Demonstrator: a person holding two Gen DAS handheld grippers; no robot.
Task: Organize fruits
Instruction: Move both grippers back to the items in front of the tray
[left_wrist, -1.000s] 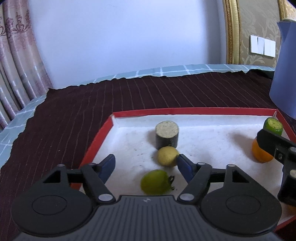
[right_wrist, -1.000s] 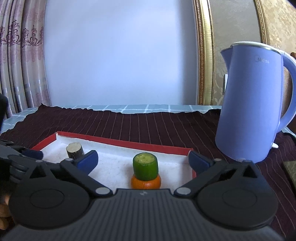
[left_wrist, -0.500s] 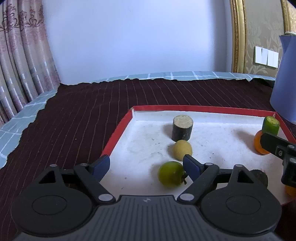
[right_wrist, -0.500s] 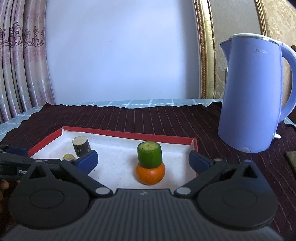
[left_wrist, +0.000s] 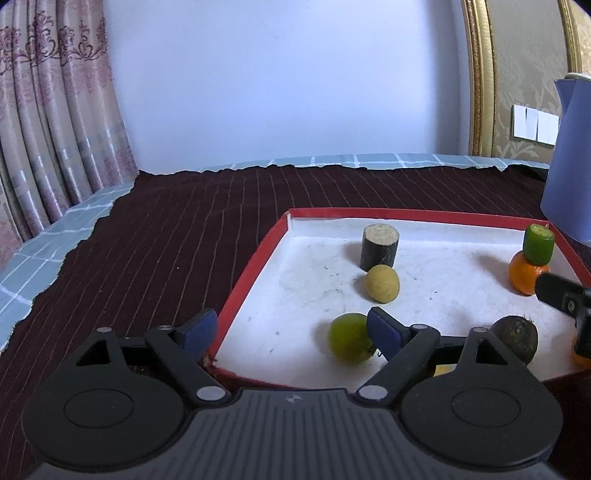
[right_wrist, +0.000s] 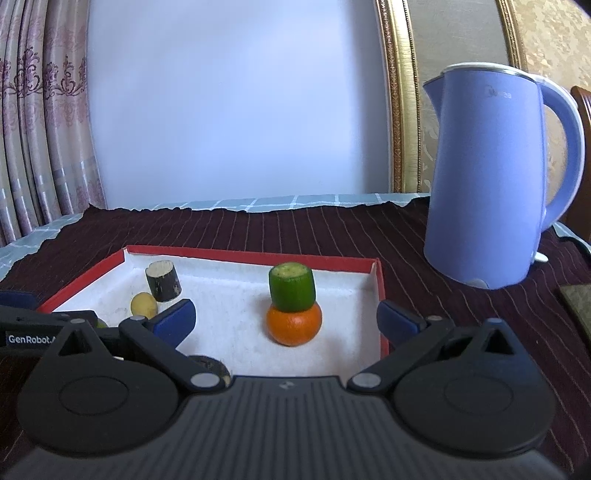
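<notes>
Tray: red rim, white gritty floor. Round green fruit matte. My left gripper jaws just widened, empty; right gripper apart, empty.

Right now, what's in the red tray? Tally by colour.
Orange: 2, orange under the cucumber piece, another at the right edge, mostly hidden
Green: 2, cucumber piece, round green fruit
Yellow: 1, small yellow fruit
Dark: 2, dark cut stalk piece, dark brown round fruit
Total: 7, plus a yellow sliver behind the left fingers, unidentifiable.
</notes>
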